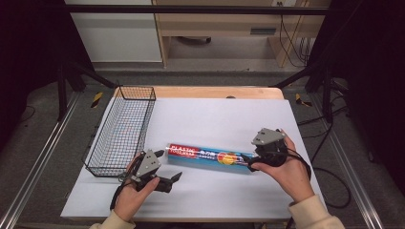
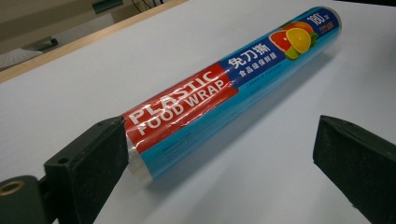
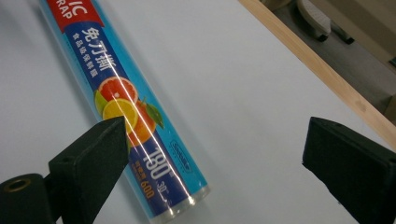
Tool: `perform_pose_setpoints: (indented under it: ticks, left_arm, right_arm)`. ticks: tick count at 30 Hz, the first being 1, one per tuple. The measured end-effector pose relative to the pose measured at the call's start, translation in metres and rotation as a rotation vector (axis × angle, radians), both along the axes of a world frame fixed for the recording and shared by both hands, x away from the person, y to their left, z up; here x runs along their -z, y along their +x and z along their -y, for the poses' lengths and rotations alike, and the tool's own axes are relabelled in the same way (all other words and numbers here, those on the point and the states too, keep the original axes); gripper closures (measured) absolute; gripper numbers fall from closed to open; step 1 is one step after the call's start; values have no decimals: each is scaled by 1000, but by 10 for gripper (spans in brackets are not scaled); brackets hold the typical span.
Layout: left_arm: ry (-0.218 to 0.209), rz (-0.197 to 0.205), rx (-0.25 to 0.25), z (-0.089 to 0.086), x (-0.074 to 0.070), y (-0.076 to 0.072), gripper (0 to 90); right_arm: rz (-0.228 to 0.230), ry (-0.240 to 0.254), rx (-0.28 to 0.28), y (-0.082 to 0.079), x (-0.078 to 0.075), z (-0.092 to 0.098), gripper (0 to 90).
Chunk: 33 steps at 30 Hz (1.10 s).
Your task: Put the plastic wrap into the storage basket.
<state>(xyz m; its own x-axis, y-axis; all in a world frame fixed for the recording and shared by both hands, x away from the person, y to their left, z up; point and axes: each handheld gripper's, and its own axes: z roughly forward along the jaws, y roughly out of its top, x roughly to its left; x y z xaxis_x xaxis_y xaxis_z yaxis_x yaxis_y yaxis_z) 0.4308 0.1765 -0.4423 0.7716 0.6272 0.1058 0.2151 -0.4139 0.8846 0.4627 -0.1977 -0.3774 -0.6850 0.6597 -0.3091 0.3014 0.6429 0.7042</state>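
Observation:
A roll of plastic food wrap (image 1: 210, 156), blue with a red label and a picture of fruit, lies flat across the white table top. My left gripper (image 1: 168, 165) stands open at its red end. In the left gripper view that end of the roll (image 2: 224, 93) lies just ahead of the left jaw, and the gripper (image 2: 219, 140) holds nothing. My right gripper (image 1: 248, 162) is open at the other end. In the right gripper view the roll (image 3: 121, 102) runs past the left jaw, which hides a little of it, and the gripper (image 3: 217, 140) is wide apart over bare table.
A black wire basket (image 1: 137, 88) stands along the table's left side, with nothing seen in it. The white sheet (image 1: 215, 119) covers the table, with a wooden edge (image 1: 215, 91) at the far side. Dark stands and cables lie on the floor around.

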Motion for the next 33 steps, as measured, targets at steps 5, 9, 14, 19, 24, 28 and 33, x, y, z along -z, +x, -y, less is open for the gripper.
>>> perform_pose_setpoints:
  ticks: [5,9,14,19,24,28,33]
  left_arm:
    - [11,1,7,1,0,0,34]
    - [3,3,-1,-2,-1,1,34]
    - [4,0,-3,-3,-1,2,35]
    - [8,0,-1,-3,-1,1,34]
    - [10,-2,2,-2,0,2,35]
    - [12,-2,5,-2,0,1,35]
    - [11,-1,6,-3,0,1,36]
  right_arm:
    - [-35,-43,-87,17,-6,-19,79]
    - [-88,-59,-133,30,1,-29,85]
    - [-181,-94,-194,46,18,-40,108]
    - [-219,-95,-246,54,28,-48,114]
    - [-263,-122,-286,58,42,-57,132]
    - [-312,-151,-309,61,53,-64,139]
    - [-349,-175,-329,64,63,-70,147]
